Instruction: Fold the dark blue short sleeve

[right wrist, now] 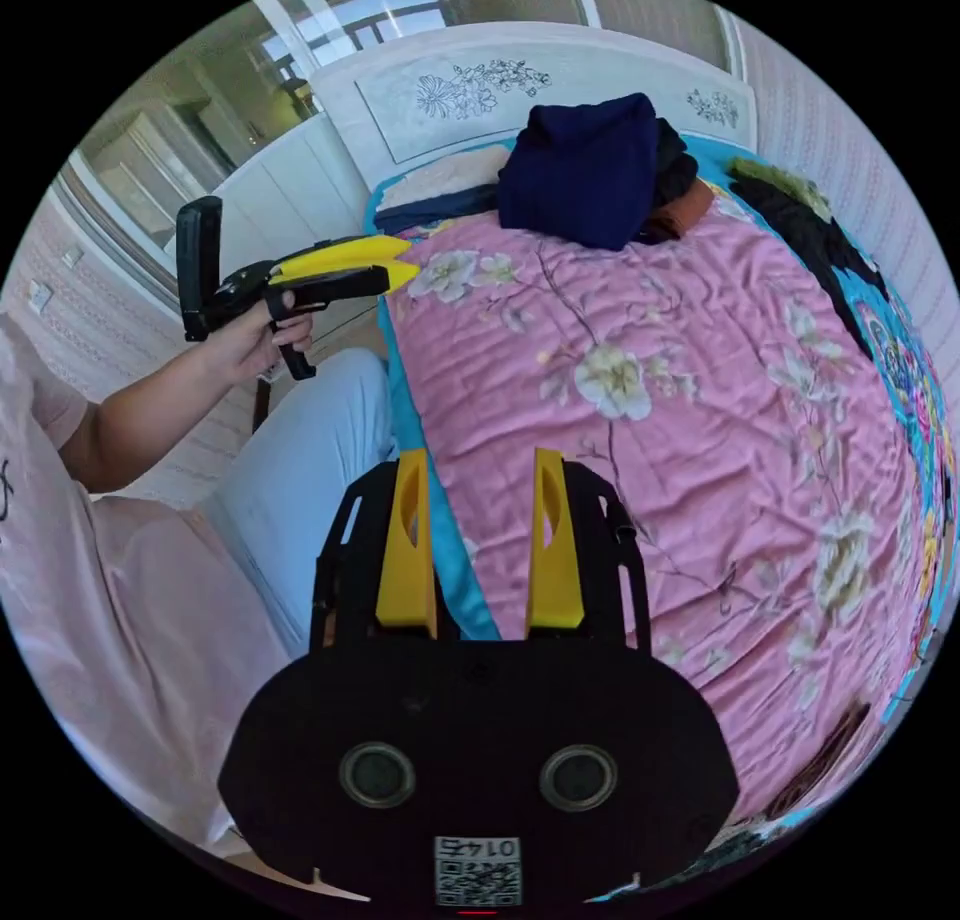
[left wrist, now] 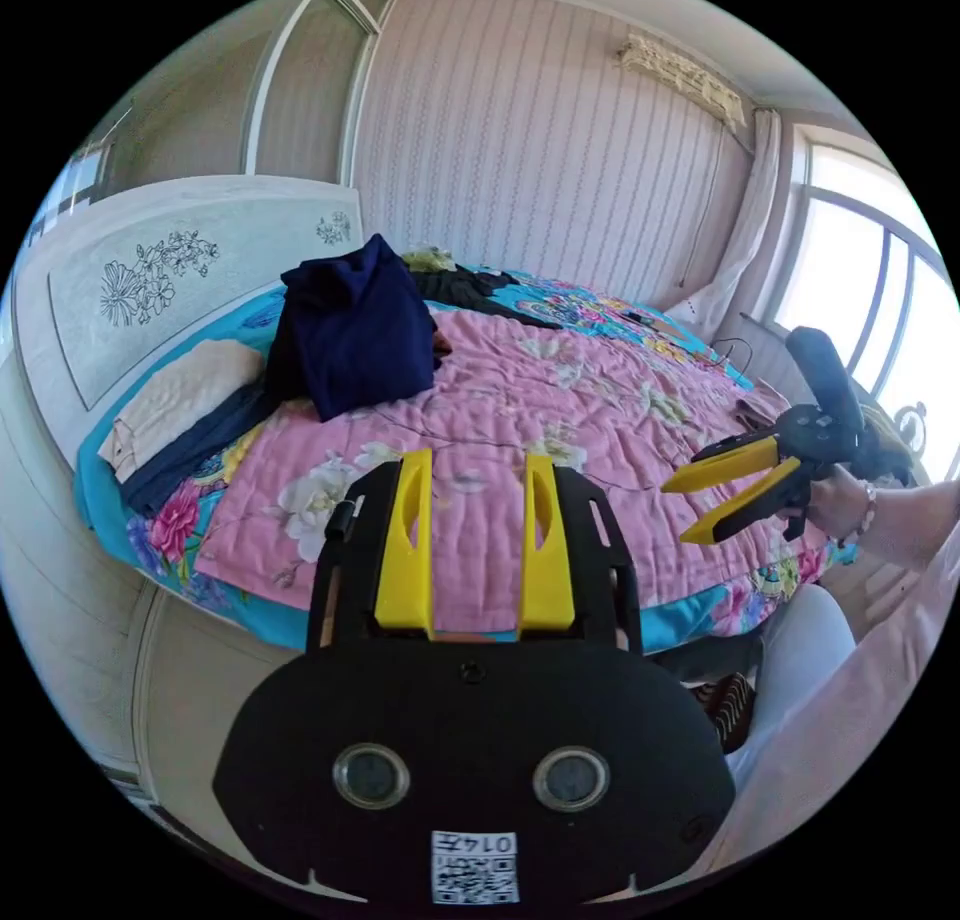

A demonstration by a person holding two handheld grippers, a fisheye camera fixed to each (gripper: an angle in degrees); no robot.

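Dark blue short-sleeve garment (left wrist: 358, 328) sits bunched in a heap at the head end of the bed, on the pink floral quilted cover (left wrist: 560, 460), close under the white headboard with a flower drawing (left wrist: 180, 270). Not yet laid out; no fold started, by my reading.

Left tool (left wrist: 468, 538): yellow jaws spread, nothing between them, hovering over the near edge of the quilt. Right tool (right wrist: 472, 550): jaws likewise spread and empty, over the quilt's side edge.

Step in hand, judged: reach for the heap and bring it onto open quilt. Best taken at two separate points along one hem or at the shoulders, so it hangs flat when lifted, then spread before any fold.

Neighbours: a stack of folded cream and dark cloth (left wrist: 175, 415) just beside the heap; black clothing (left wrist: 470, 288) behind it; something rust-coloured partly under it. Risk of snagging these with the grab.

Room: the broad middle of the quilt is free, well apart from the heap. Bed edges lie near both tools, so keep the spread inboard
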